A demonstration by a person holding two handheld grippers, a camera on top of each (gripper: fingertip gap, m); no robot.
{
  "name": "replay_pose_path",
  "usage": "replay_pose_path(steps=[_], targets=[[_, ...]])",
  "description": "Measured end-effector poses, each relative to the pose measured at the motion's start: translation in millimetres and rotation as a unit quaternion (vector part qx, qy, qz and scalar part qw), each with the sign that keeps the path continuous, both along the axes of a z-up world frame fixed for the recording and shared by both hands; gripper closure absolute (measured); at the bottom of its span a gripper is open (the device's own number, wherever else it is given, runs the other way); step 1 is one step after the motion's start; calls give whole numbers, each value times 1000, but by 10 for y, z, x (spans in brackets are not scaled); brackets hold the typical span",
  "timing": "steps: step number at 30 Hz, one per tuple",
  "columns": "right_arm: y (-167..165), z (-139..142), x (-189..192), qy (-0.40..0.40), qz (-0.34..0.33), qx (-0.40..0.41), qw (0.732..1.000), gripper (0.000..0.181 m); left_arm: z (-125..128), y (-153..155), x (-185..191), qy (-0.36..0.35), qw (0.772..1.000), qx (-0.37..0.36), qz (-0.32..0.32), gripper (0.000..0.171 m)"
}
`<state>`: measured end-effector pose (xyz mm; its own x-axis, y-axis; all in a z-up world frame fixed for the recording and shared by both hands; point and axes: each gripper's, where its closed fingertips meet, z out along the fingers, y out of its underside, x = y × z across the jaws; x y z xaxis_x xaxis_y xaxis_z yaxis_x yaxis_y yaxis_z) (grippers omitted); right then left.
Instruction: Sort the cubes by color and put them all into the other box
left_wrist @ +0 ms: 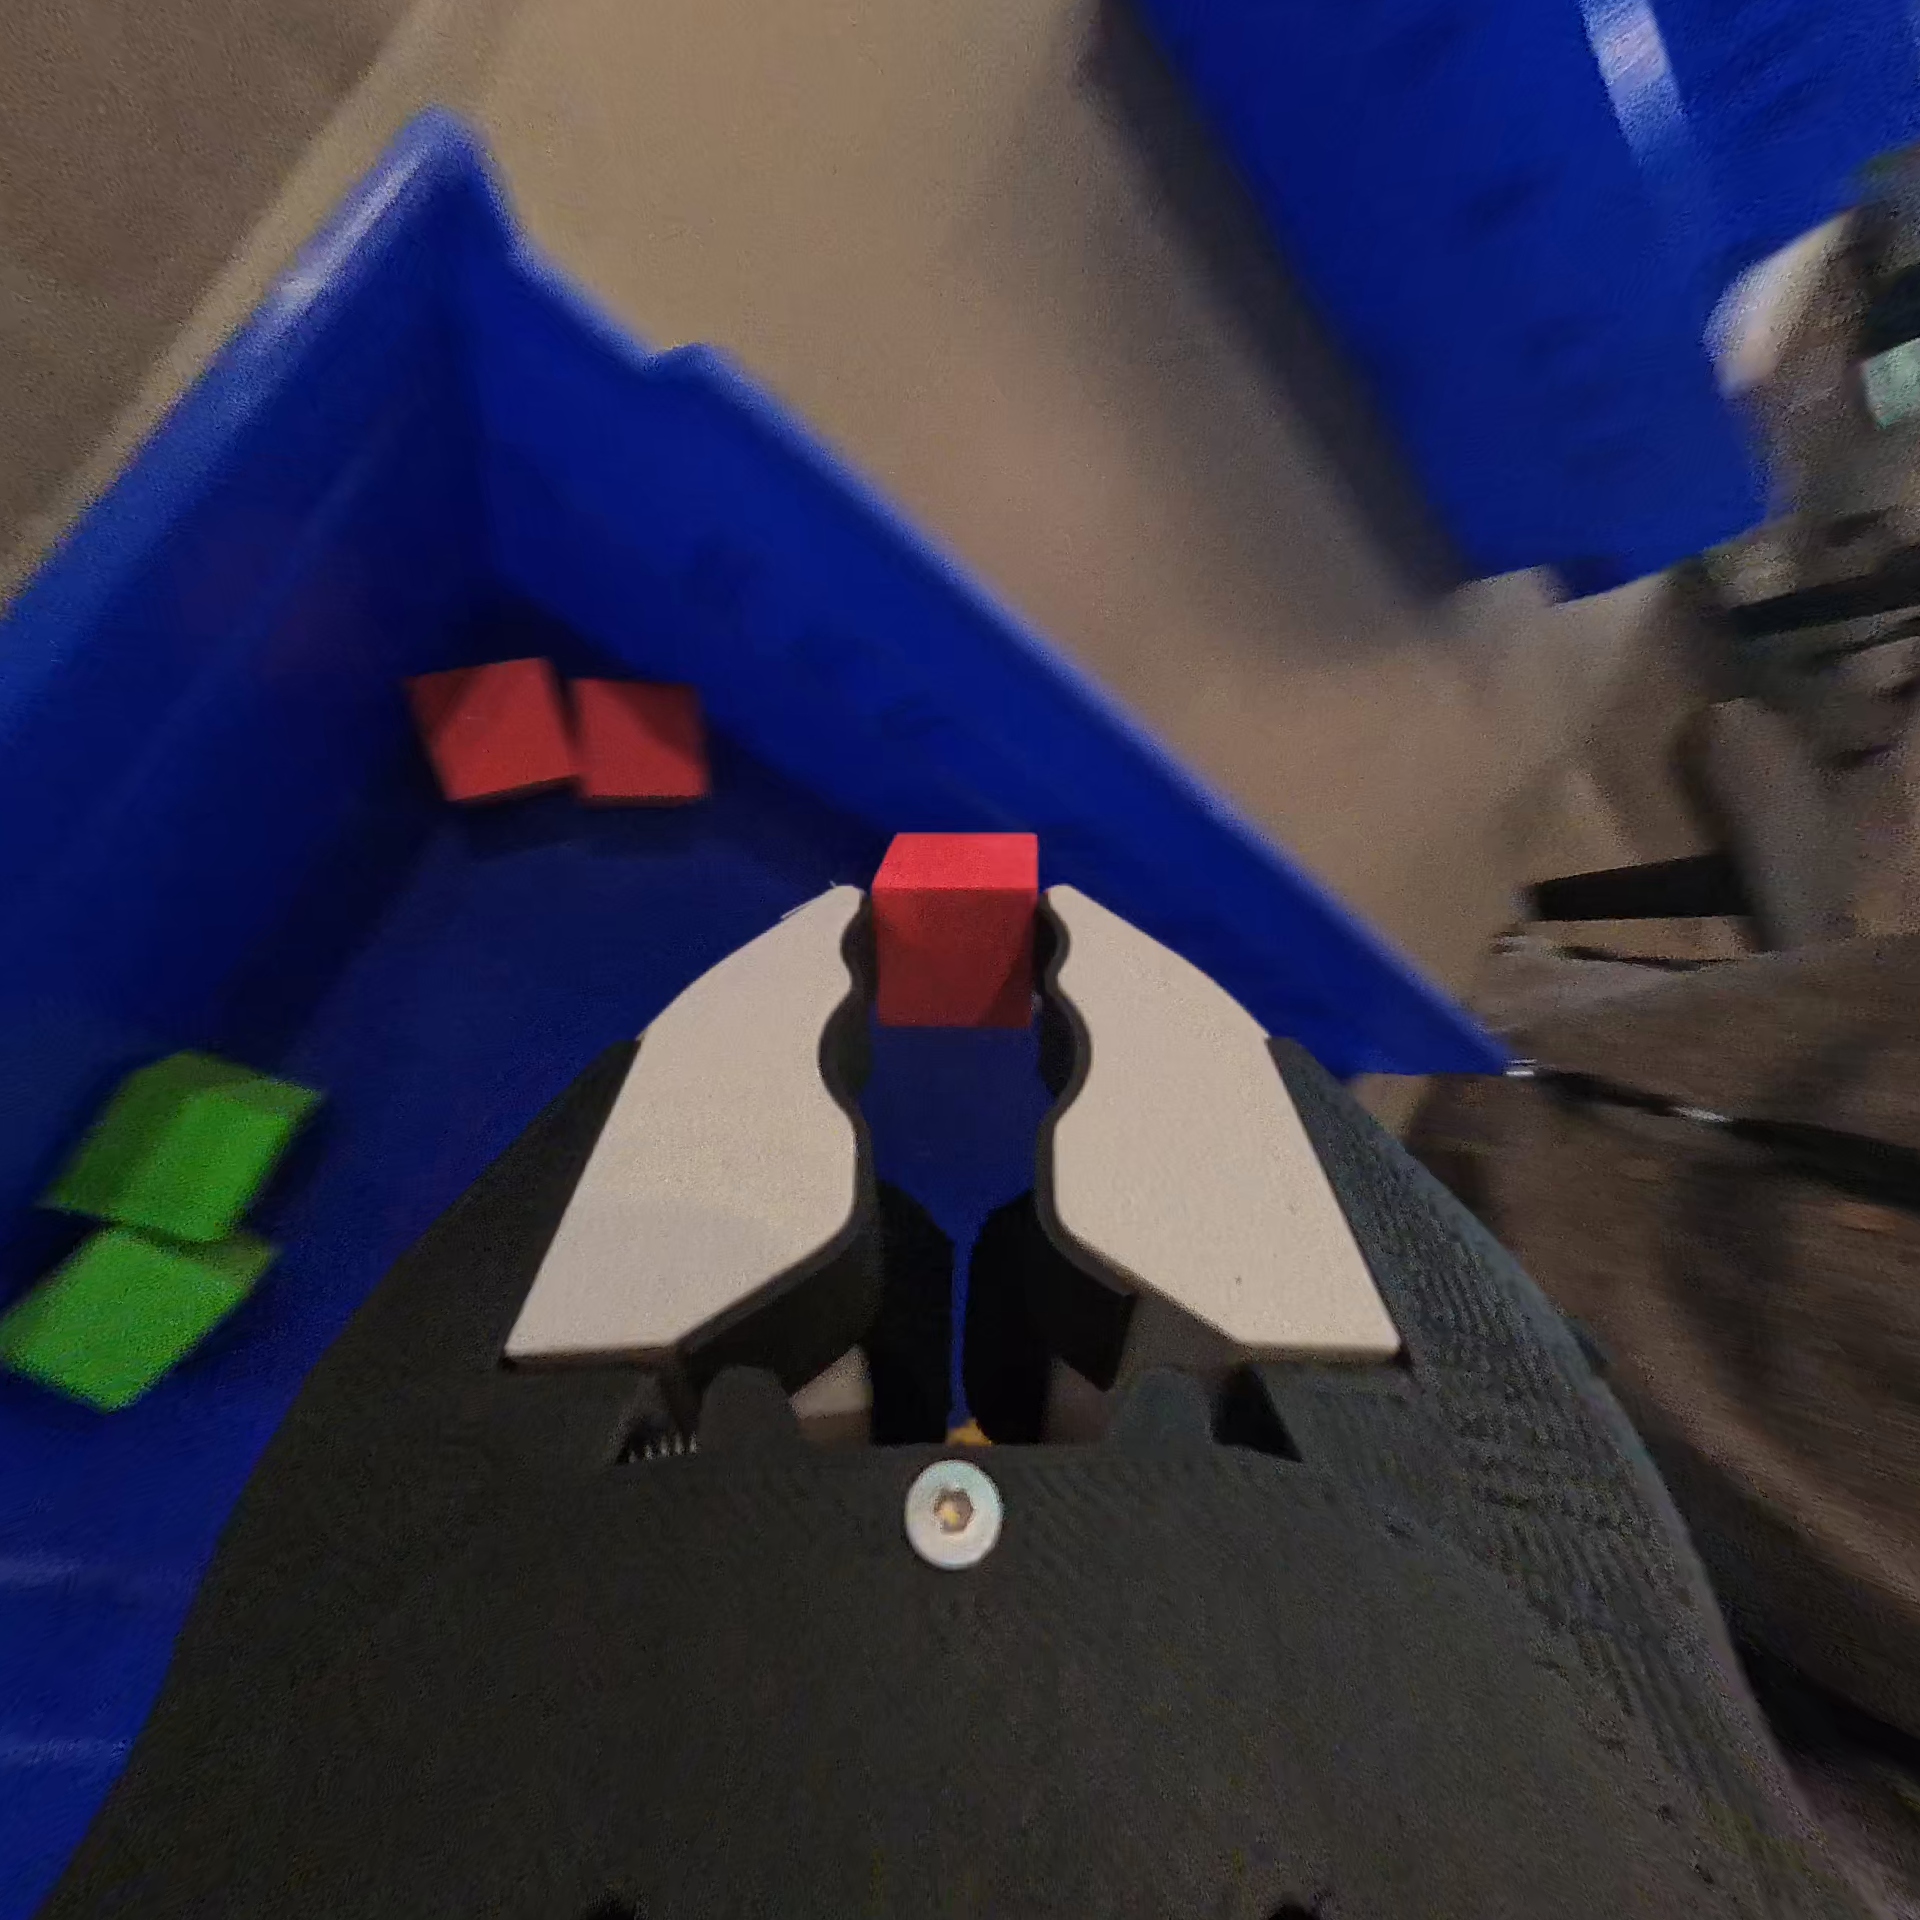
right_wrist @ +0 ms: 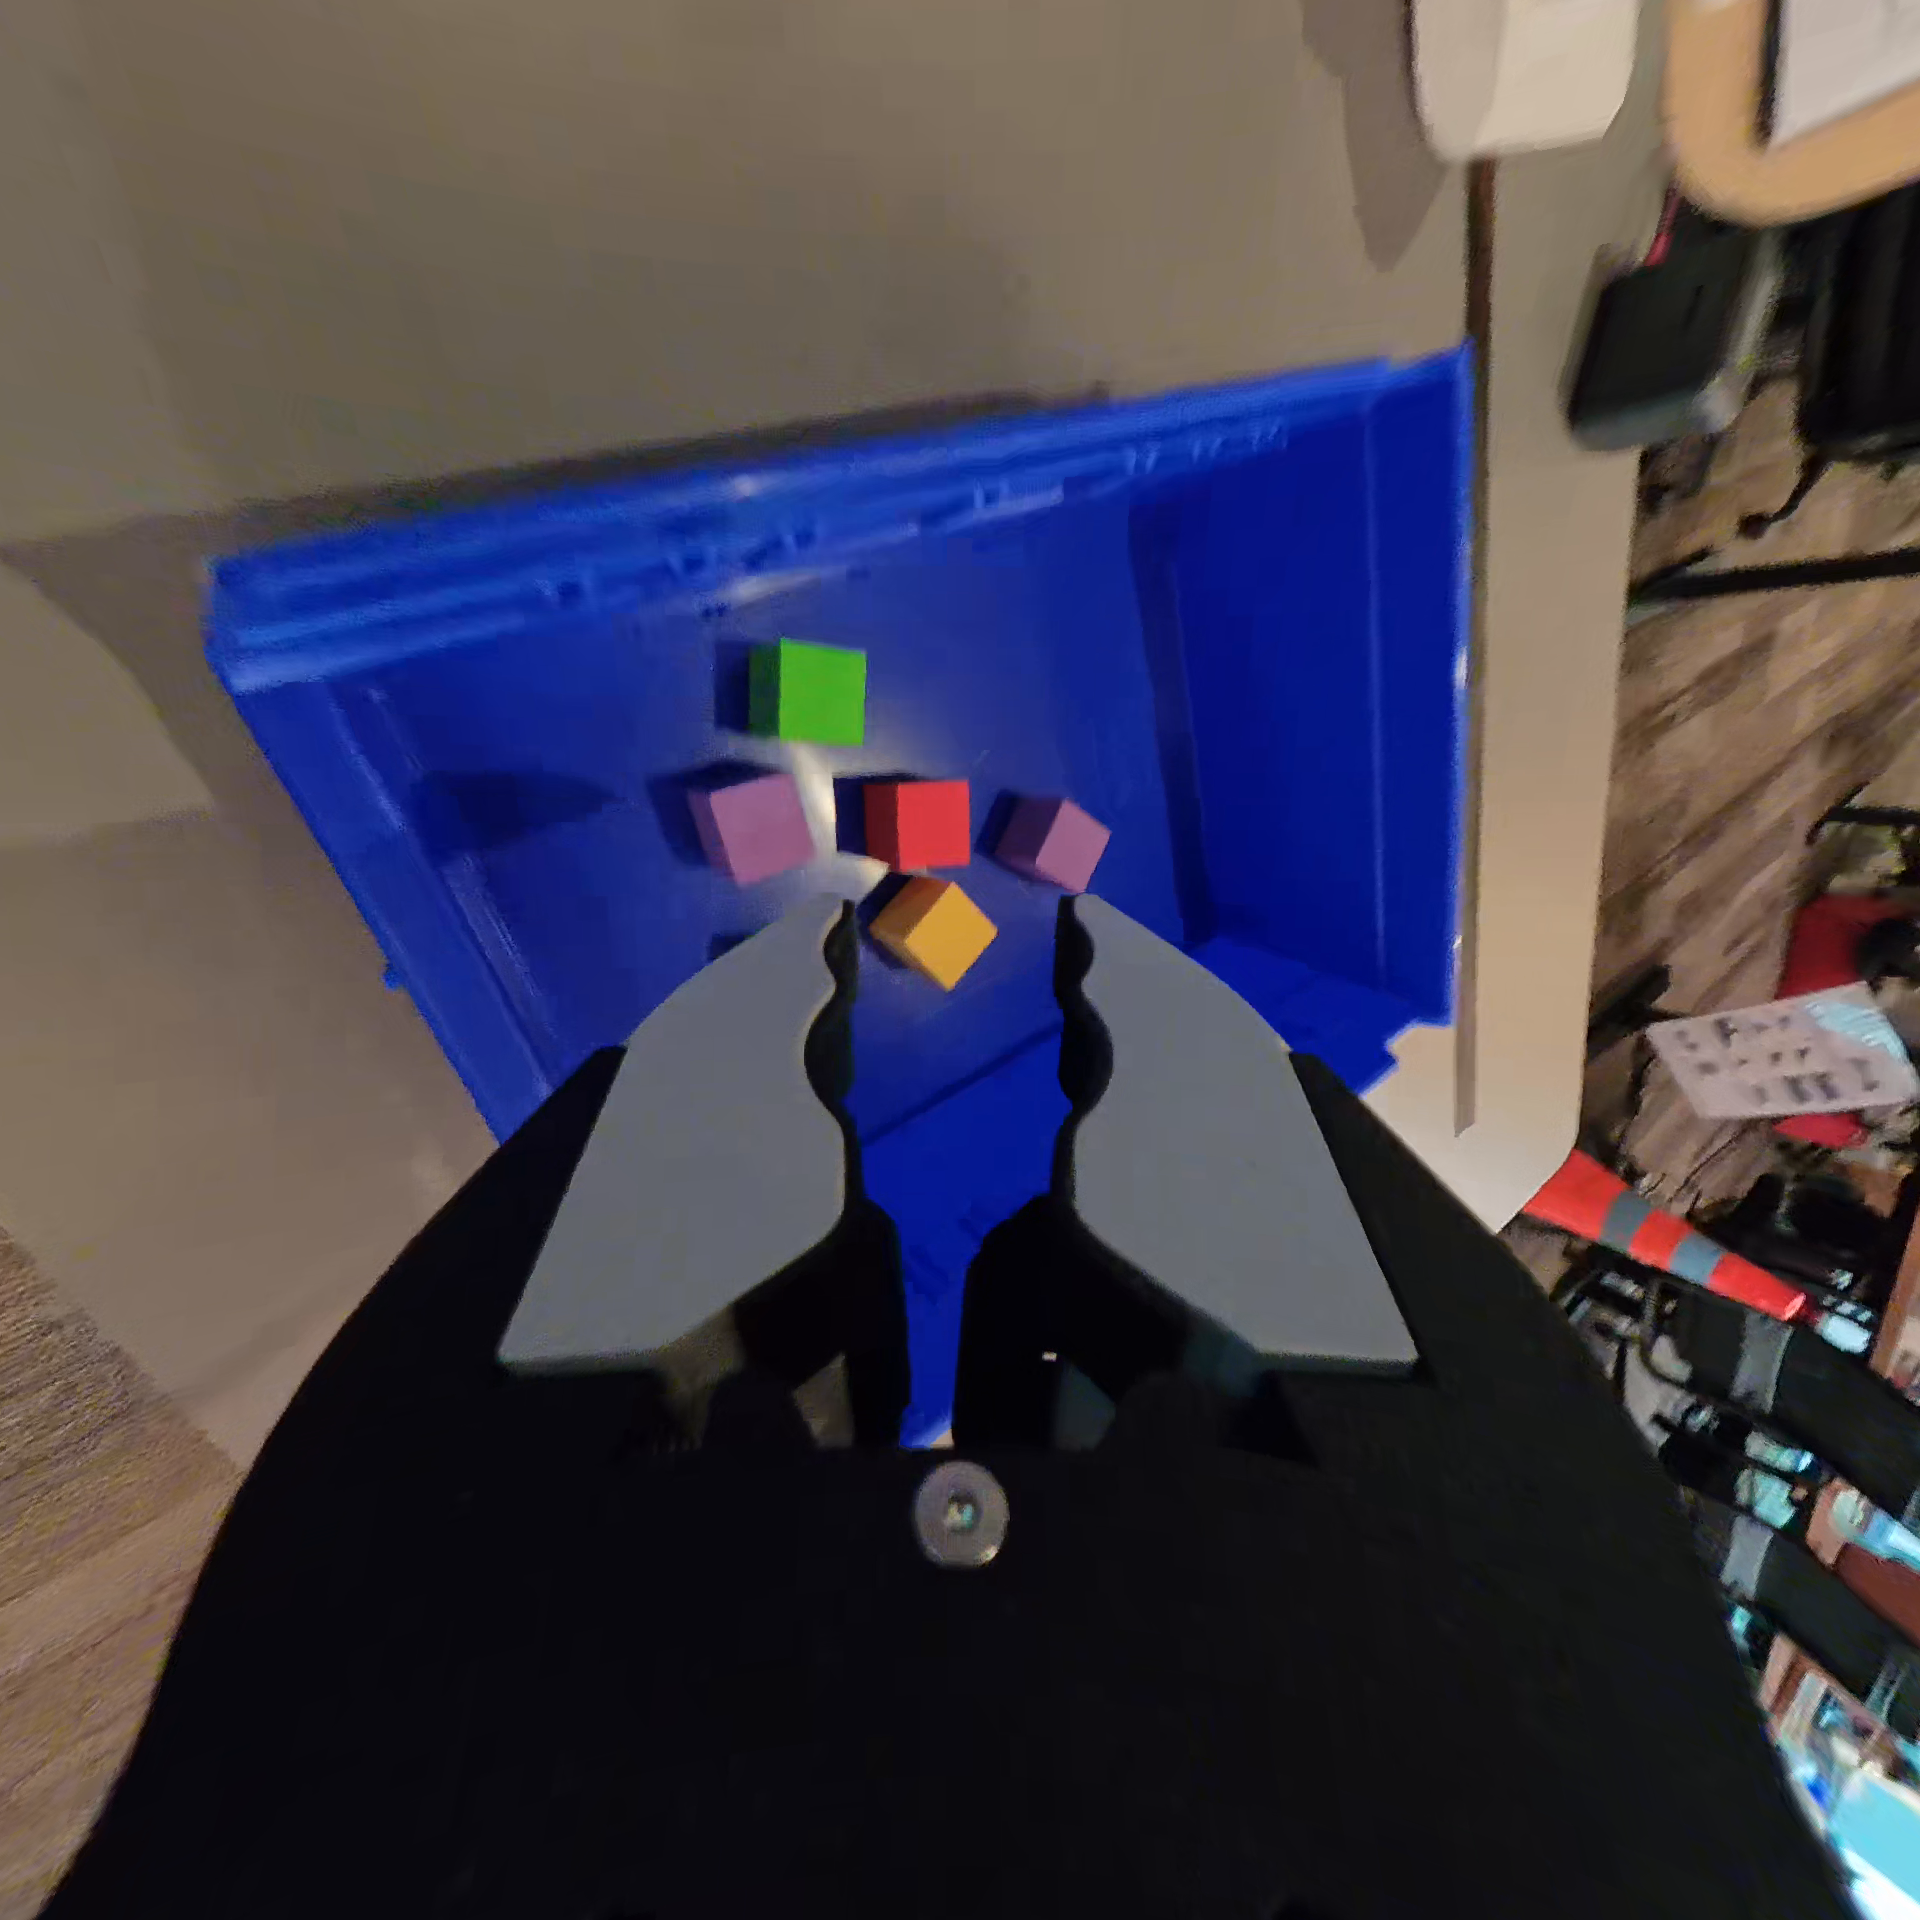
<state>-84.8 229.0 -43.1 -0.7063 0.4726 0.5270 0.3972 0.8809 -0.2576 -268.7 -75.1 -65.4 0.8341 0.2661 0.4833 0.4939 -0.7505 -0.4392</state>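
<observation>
1. Two grippers show, one in each wrist view. The left gripper (left_wrist: 954, 914) has its fingers (left_wrist: 727, 1091) closed on a red cube (left_wrist: 954, 930), held by two opposite flat faces at the very tips, above the inside of a blue bin (left_wrist: 675, 582).
2. Judging by its look, the red cube is a small, stiff, light block with matte faces and crisp edges; it should not deform or break. The flat parallel faces are the natural place to grip, though a hold this far out on the tips could let it pivot.
3. Inside that bin, two more red cubes (left_wrist: 556, 732) lie side by side near the far corner, and two green cubes (left_wrist: 156, 1226) lie touching each other at the left. Much of this view is blurred.
4. The right gripper (right_wrist: 956, 914) hangs over a second blue bin (right_wrist: 1299, 727) with its fingers (right_wrist: 717, 1122) partly open and empty. An orange cube (right_wrist: 932, 928) lies just beyond the tips, in line with the gap.
5. Close behind the orange one sit a red block (right_wrist: 920, 823), flanked by two purple cubes (right_wrist: 753, 828), and a green cube (right_wrist: 810, 691) farther back. They are crowded, so fingers lowered around the orange cube could nudge its neighbours.
6. Both bins rest on a pale desk (right_wrist: 727, 208); cluttered floor shows to the right.
</observation>
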Motion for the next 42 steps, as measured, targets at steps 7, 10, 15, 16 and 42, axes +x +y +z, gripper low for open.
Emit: replay_pose_path(steps=[7, 10, 15, 16, 42], targets=[[-900, 397, -95, 114, 114, -70, 984, 143, 918, 292, 1055, -104, 972, 193, -84, 142], [-1337, 643, -58, 160, 162, -124, 966, 143, 1201, 422, 1463, -133, 951, 254, -113, 143], [-1921, 1115, 109, 228, 226, -207, 924, 142, 1508, 599, 1949, -171, 919, 324, -145, 142], [-2014, 1202, 159, 242, 238, -219, 915, 142, 1541, 631, 2009, -175, 915, 332, -147, 142], [-457, 203, 346, -66, 49, -67, 994, 155, 1757, 476, 1492, -93, 850, 515, 55, 133]])
